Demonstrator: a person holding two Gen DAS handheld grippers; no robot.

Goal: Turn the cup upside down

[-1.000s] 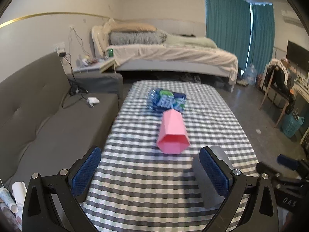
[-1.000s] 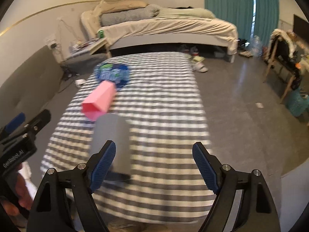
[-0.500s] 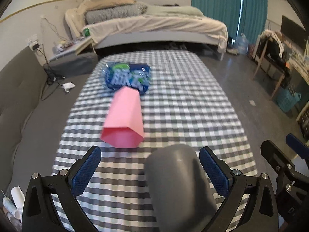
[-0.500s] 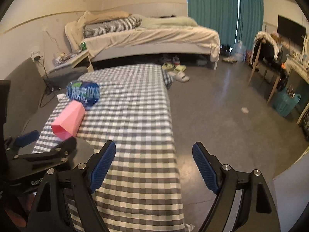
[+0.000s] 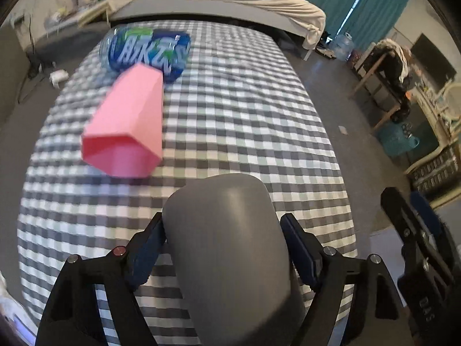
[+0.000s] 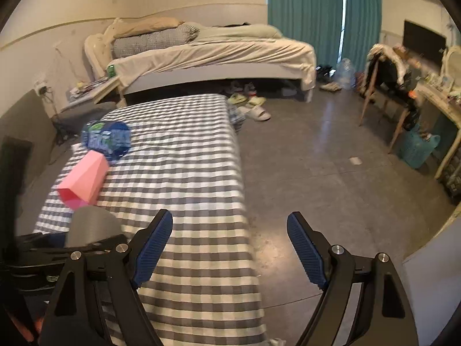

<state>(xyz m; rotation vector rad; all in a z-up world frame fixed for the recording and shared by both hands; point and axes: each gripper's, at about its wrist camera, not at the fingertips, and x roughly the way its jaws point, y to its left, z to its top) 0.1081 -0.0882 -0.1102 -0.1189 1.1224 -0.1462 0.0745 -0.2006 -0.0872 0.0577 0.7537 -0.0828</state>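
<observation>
A grey cup (image 5: pixel 230 248) lies between the blue pads of my left gripper (image 5: pixel 223 242), closed end pointing away; the jaws press both its sides. It also shows in the right wrist view (image 6: pixel 92 226), at the left, held by the left gripper. A pink hexagonal cup (image 5: pixel 126 127) lies on its side on the checked tablecloth (image 5: pixel 245 115), open mouth toward me; it shows in the right wrist view (image 6: pixel 82 180) too. My right gripper (image 6: pixel 230 248) is open and empty, over the table's right edge.
A blue bottle pack (image 5: pixel 147 49) lies behind the pink cup. A bed (image 6: pixel 207 54) stands beyond the table. A grey sofa (image 6: pixel 17 132) is left. Slippers (image 6: pixel 253 108), a chair (image 6: pixel 386 86) and a teal basket (image 6: pixel 417 144) are on the floor to the right.
My left gripper moved in over the grey cup and closed on its sides. My right gripper swung right, away from the cup, and stayed open.
</observation>
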